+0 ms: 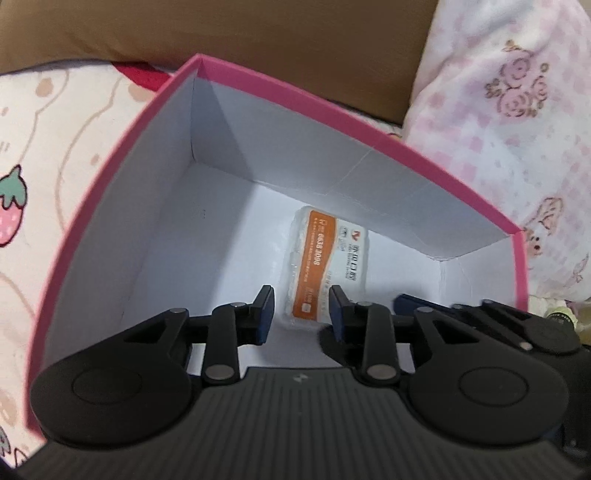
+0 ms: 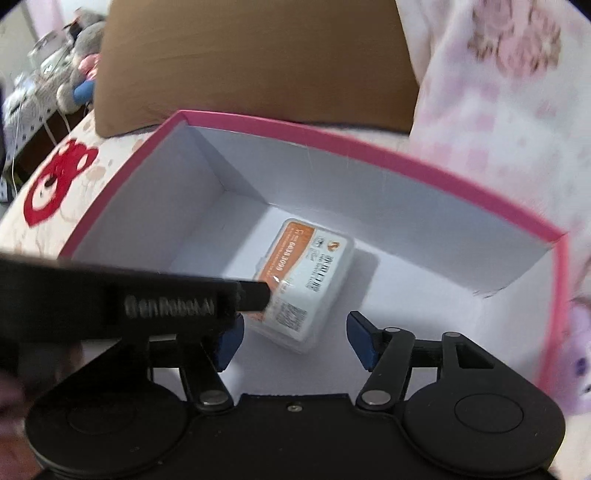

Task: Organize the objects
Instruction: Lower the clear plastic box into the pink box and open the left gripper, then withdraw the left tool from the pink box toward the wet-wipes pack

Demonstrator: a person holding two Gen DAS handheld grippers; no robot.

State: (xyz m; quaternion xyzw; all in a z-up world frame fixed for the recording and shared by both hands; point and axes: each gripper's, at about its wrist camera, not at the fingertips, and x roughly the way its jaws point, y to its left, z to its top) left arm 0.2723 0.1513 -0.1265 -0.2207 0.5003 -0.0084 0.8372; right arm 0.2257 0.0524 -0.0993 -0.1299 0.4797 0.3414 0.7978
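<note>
A pink box point(image 1: 284, 92) with a white inside stands open on a bed. On its floor lies a clear plastic case point(image 1: 325, 266) with an orange and white label. My left gripper point(image 1: 301, 314) hangs inside the box with its blue pads a little apart, either side of the case's near end and not pressing on it. In the right wrist view, the left gripper's black finger point(image 2: 255, 291) reaches over the case point(image 2: 310, 280) from the left. My right gripper point(image 2: 297, 339) is open just short of the case, with nothing between its pads. One right finger point(image 1: 410, 304) shows inside the box point(image 2: 369, 147).
The box sits on a strawberry-print sheet point(image 1: 55, 147). A pink floral quilt point(image 1: 517, 110) bulges against its right side. A brown board point(image 1: 258, 33) stands close behind. Plush toys point(image 2: 81, 55) and clutter lie far back left, beyond a red bear print point(image 2: 55, 184).
</note>
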